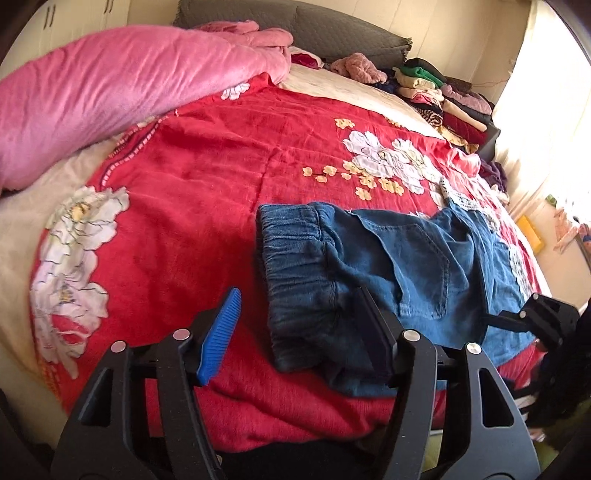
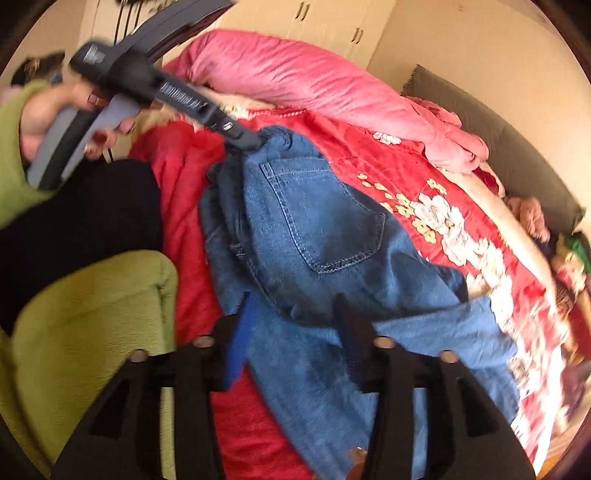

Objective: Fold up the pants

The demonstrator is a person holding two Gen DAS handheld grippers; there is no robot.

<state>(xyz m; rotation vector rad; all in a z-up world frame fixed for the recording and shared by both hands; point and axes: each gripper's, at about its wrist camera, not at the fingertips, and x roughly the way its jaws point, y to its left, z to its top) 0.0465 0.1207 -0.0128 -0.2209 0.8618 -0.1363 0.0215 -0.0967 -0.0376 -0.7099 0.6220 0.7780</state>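
- Jeans [image 1: 406, 266]: blue denim, lying crumpled on the red blanket [image 1: 207, 177] at the near edge of the bed; elastic waistband toward the left tongs, back pocket [image 2: 325, 214] facing up.
- Left tongs [image 1: 299, 332]: spread wide; the blue-padded finger [image 1: 219, 332] stood over bare blanket, the other finger [image 1: 376, 332] lay on the waistband. Seen from the right wrist camera, their tip touched the waistband corner [image 2: 273, 138]; whether cloth was pinched there could not be told.
- Left hand [image 2: 70, 122]: wrapped round the grey handle, sleeve green.
- Right tongs [image 2: 295, 332]: spread open, one finger on either side of a fold of denim, not closed on it.
- Pink quilt [image 1: 110, 92]: heaped along the far left of the bed.
- Folded clothes [image 1: 443, 99]: stacked at the far right, beside the grey headboard [image 1: 332, 29].
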